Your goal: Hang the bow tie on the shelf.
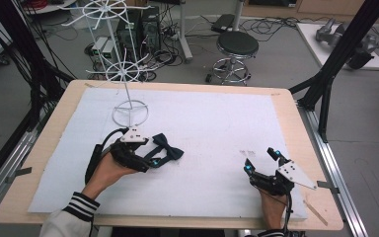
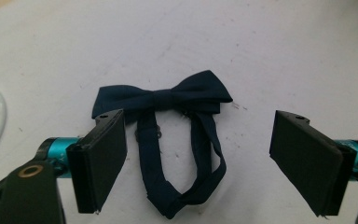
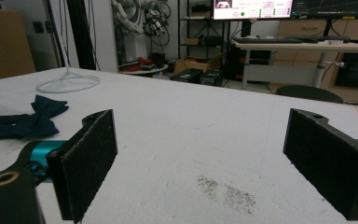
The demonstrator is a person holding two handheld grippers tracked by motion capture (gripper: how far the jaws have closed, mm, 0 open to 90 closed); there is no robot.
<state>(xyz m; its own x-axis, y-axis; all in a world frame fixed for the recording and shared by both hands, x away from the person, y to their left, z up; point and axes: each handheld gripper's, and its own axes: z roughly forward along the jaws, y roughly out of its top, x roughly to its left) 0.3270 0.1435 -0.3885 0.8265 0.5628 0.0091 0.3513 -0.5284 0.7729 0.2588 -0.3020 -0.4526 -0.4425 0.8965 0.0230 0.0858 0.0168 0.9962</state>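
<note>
High view: left hand-held gripper (image 1: 154, 157) at the bow tie (image 1: 167, 146) on the worktop (image 1: 217, 128), left gripper view: jaws apart straddling the strap loop (image 2: 182, 186), so center before closing; right gripper view: right hand-held gripper (image 3: 200, 163) apart, idle.

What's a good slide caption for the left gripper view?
Open left gripper poised over a navy bow tie lying on the white table cover.

bow tie (image 1: 167, 148) partly hidden behind left tool (image 1: 150, 159), white rack (image 1: 113, 39) top cut off
</note>
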